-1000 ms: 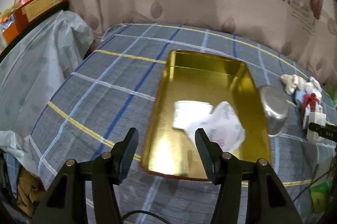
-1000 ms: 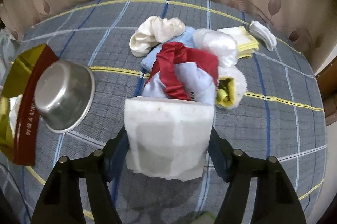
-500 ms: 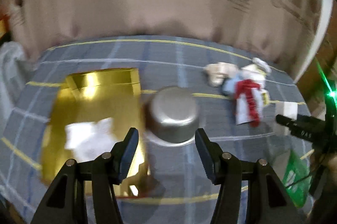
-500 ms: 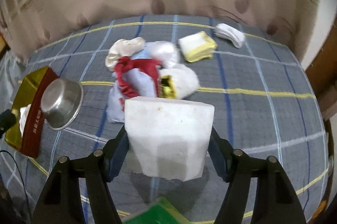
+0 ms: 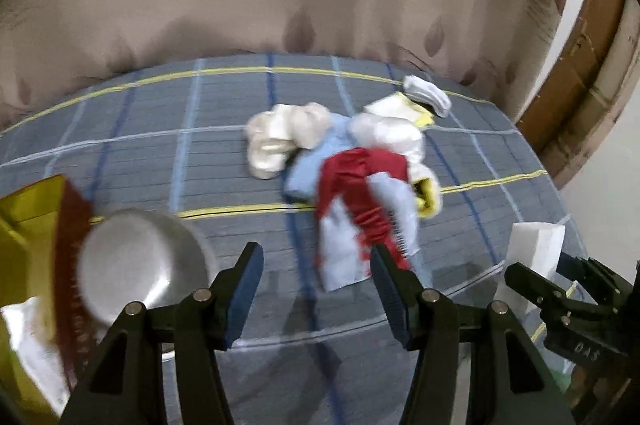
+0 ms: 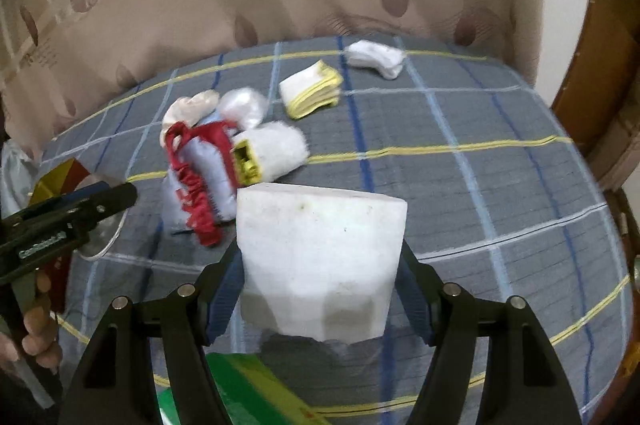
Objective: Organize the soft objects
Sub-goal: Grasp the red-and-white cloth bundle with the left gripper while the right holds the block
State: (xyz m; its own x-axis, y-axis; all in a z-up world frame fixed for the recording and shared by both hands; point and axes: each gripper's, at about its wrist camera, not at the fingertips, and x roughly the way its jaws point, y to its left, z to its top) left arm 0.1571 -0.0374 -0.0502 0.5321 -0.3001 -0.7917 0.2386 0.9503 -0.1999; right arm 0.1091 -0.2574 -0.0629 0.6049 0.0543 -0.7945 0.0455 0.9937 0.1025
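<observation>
Between the right claw [image 6: 320, 289], a chunky, faceted white foam block [image 6: 320, 261].

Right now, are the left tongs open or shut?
Open. In the left wrist view, the left tongs stand apart with only the checked cloth visible between them; nothing is gripped.

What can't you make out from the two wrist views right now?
- Gold tray: left wrist view, cut off by the left edge and blurred, contents unclear.
- Steel bowl: right wrist view, mostly hidden behind the left gripper.
- White block's underside: right wrist view, faces away.
- Green item: cut off by the bottom edge.
</observation>
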